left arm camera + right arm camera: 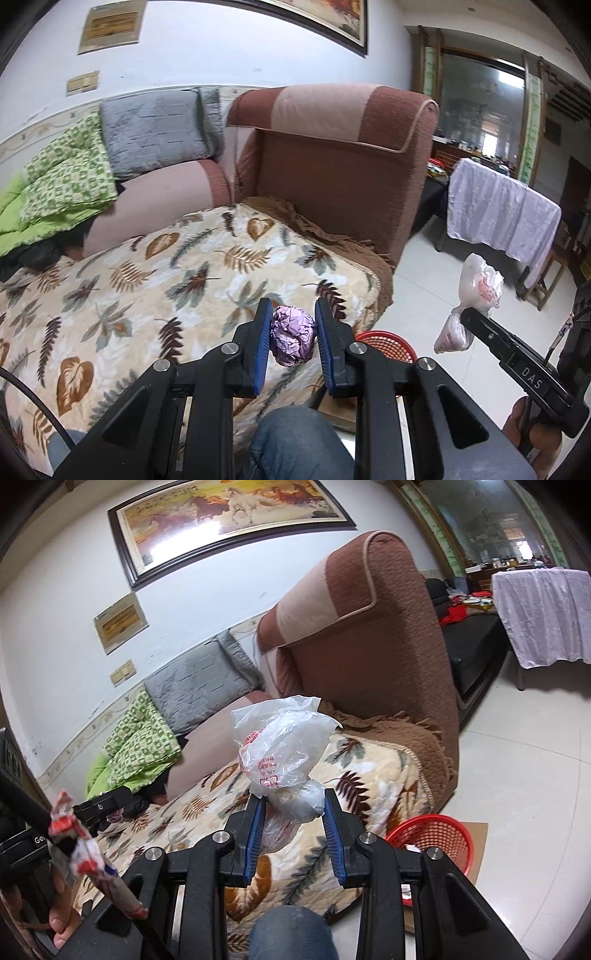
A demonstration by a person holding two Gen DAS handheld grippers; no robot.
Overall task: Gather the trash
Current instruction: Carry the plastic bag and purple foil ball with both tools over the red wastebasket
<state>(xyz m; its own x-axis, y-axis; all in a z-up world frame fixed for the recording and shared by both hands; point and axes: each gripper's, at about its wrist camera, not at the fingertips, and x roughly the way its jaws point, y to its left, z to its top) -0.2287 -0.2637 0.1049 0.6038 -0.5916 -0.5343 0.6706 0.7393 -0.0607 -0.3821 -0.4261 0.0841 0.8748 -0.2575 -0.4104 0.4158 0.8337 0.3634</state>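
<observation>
Both claws are loaded: left claw [290, 339] squeezes a purple foil ball [293, 340], right claw [294, 816] pinches a clear plastic bag [282, 749] by its lower end, both up over the leaf-print blanket [147, 280]. Red basket [434, 834] sits on the floor just beside the sofa. I'd carry each right over the basket before letting go. Ball's roundish, no real axis; bag stands upright, long axis vertical.

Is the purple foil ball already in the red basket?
No, the purple foil ball is clamped between the left gripper fingers above the leaf-print blanket, while the red basket sits apart on the floor.
</observation>
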